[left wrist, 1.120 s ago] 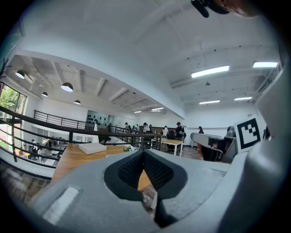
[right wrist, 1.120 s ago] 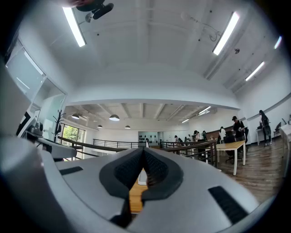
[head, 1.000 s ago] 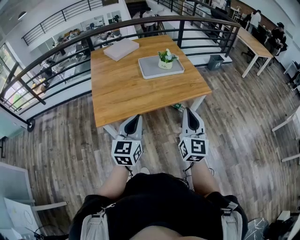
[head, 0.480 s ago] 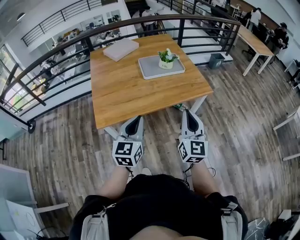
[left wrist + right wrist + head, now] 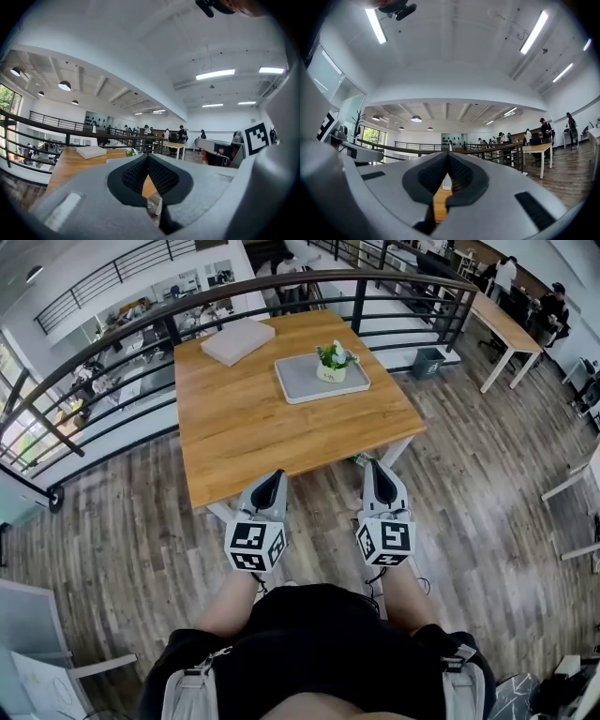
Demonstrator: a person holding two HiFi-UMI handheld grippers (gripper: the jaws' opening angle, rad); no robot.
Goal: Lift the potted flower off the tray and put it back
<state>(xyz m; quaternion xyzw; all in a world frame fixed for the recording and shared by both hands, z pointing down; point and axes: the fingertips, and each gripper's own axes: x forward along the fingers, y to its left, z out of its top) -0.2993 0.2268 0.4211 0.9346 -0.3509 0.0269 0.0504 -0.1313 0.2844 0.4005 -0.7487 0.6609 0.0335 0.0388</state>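
A dark railing [image 5: 94, 357] curves round the left and far sides of the wooden surface [image 5: 253, 432]. A flat white box [image 5: 238, 340] lies at its far left corner. To the right of the box, the grey tray [image 5: 298, 385] carries the potted flower [image 5: 333, 360]. The left claw [image 5: 273, 475] and right claw [image 5: 377, 466] are level at the near edge, both closed and empty. Only bare wood lies between them and the tray. A bin [image 5: 429, 363] stands on the floor to the right.

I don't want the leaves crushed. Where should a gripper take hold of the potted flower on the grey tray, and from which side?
Probably the small white pot, below the green leaves, jaws across its sides. It stands upright towards the far edge of the flat grey tray, so come in level from the near side, over the tray's bare part.
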